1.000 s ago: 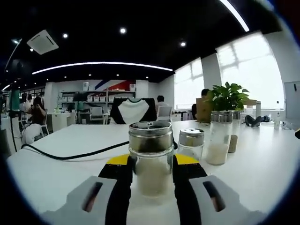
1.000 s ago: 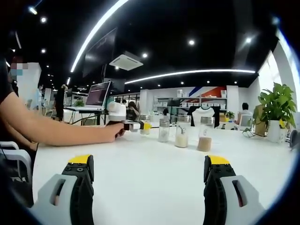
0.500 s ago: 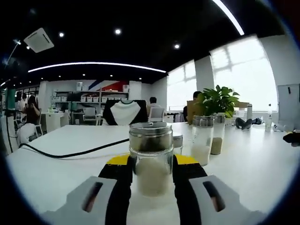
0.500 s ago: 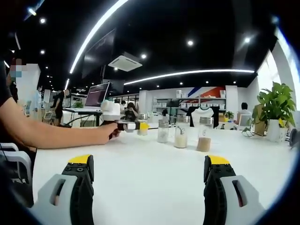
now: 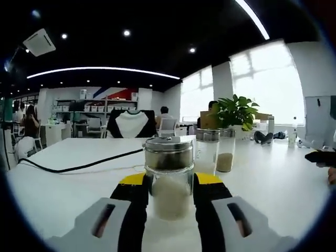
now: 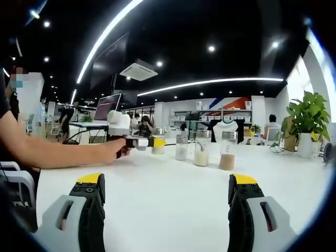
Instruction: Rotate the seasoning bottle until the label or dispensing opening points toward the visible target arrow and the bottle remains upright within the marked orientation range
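Observation:
A glass seasoning bottle [image 5: 169, 176] with a metal cap and pale grains inside stands upright between my left gripper's [image 5: 169, 194] black, yellow-tipped jaws, which are shut on it. In the right gripper view that same bottle [image 6: 158, 145] shows small at the far left of a row, held by the left gripper [image 6: 137, 142] in a person's hand [image 6: 113, 150]. My right gripper [image 6: 167, 197] hovers low over the white table [image 6: 168, 189], open, nothing between its jaws. I see no arrow mark in either view.
Three more shakers stand in a row [image 6: 201, 149], two of them seen behind the held bottle [image 5: 216, 151]. A black cable [image 5: 73, 168] crosses the table at left. A potted plant [image 6: 307, 121] stands at the far right edge. An open laptop [image 6: 106, 107] sits at back left.
The left gripper view has swung: the other shakers and plant slid left behind the held bottle. In the right gripper view the left gripper and bottle shifted slightly left, away from the row.

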Tool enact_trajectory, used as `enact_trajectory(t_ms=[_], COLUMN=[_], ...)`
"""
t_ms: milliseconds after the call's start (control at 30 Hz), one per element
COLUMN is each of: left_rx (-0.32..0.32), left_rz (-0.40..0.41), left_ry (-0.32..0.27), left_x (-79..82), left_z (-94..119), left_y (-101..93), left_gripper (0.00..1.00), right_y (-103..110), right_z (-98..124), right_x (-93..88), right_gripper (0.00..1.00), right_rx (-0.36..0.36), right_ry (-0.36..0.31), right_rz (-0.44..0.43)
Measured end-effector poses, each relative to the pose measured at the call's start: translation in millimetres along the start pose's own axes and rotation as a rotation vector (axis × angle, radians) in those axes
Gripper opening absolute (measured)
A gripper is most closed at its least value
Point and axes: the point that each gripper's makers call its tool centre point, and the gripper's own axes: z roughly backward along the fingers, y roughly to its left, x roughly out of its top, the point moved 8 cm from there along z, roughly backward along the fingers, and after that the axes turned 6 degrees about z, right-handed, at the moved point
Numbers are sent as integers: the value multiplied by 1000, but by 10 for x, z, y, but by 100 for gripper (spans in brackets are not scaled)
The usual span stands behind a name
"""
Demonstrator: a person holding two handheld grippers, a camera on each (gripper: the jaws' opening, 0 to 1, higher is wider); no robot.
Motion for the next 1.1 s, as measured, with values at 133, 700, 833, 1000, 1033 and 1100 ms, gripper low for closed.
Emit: enact_trajectory(t_ms=[133, 700, 833, 1000, 1033, 1100], left_rx=[13, -7, -21, -9, -20, -25], left_rz=[-23, -25, -15, -50, -80, -94], left_ry=[22, 34, 49, 25, 39, 53], left_x=[11, -139, -186, -131, -155, -168], left_z=[44, 452, 484, 553, 599, 616], left_y=[-78, -422, -469, -549, -623, -667], left_gripper=[35, 35, 35, 35, 35, 35], right_y=[12, 17, 22, 11, 11, 13], right_z=[-5, 21, 25, 40, 41, 42], right_x=[-1, 21, 25, 32, 33, 36], right_gripper=[100, 100, 100, 100, 100, 100], right_rx=[6, 9, 10, 3, 3, 5], right_ry=[4, -22, -24, -33, -34, -36], right_rz=[7, -9, -6, -14, -15, -16])
